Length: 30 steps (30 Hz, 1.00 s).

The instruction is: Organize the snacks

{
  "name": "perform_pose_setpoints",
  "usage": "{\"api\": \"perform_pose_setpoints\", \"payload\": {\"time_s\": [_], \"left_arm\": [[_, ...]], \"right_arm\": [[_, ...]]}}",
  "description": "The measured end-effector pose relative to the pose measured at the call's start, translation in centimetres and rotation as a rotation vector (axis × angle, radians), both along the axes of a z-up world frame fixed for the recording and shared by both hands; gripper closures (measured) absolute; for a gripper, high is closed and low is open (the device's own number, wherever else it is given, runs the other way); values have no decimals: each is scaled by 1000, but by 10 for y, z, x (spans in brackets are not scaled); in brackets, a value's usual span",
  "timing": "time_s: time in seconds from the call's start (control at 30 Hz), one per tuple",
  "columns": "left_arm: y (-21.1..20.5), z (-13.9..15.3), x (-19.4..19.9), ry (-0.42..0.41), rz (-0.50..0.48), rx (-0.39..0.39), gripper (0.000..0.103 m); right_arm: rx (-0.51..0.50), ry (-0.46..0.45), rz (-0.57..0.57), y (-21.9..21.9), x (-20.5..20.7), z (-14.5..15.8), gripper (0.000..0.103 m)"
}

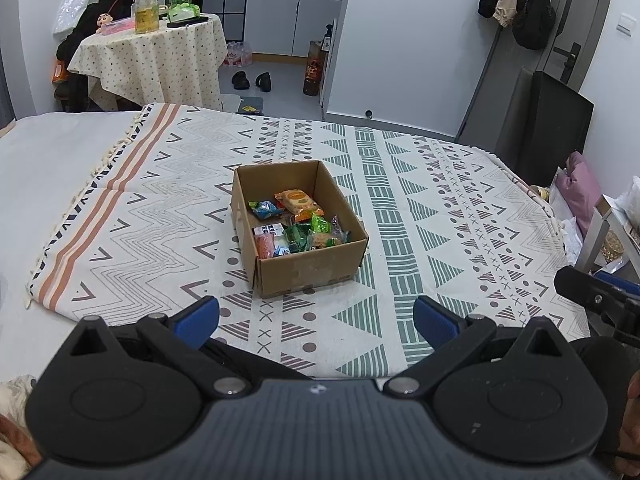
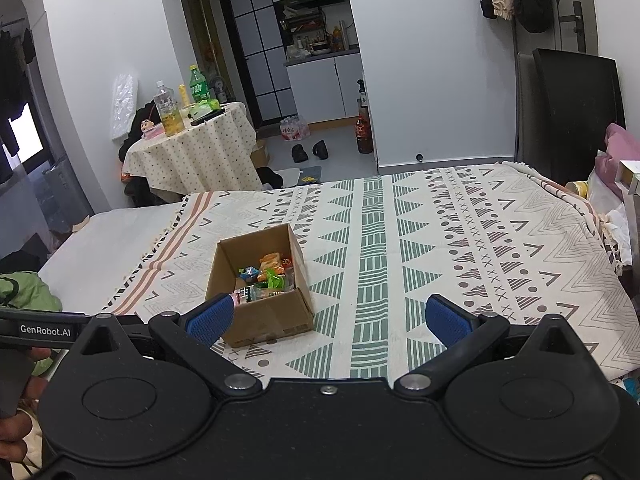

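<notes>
An open cardboard box (image 1: 312, 270) stands on a patterned blanket (image 1: 440, 216) spread over a bed. Inside lie several wrapped snacks (image 1: 298, 220): an orange packet, blue and green wrappers, a red-and-white pack. My left gripper (image 1: 316, 318) hovers just in front of the box, open, with nothing between its blue pads. In the right wrist view the same box (image 2: 268, 316) with its snacks (image 2: 268, 276) sits ahead and to the left. My right gripper (image 2: 328, 318) is open and empty, and its left fingertip (image 2: 212, 318) overlaps the box's near corner in the picture.
A round table (image 1: 160, 52) with bottles stands beyond the bed at back left. Shoes (image 1: 252, 80) lie on the floor. A black panel (image 1: 552, 128) and a pink bag (image 1: 580, 188) crowd the bed's right side. Bare white sheet (image 1: 52, 184) lies left of the blanket.
</notes>
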<state>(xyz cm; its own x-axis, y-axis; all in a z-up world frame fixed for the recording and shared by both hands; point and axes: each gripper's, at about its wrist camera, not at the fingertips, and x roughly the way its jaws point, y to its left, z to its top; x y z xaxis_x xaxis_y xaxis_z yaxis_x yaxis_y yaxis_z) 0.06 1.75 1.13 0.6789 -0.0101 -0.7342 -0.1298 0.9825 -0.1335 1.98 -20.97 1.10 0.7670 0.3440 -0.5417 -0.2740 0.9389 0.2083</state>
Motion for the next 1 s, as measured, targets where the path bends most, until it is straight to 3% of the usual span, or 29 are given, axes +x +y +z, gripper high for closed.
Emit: {"api": "perform_pose_setpoints", "payload": {"time_s": [1.0], "left_arm": [[-9,2,1,-9,-28,17,0]], "right_arm": [[-3,9,-10,-3,-1,-1,0]]}}
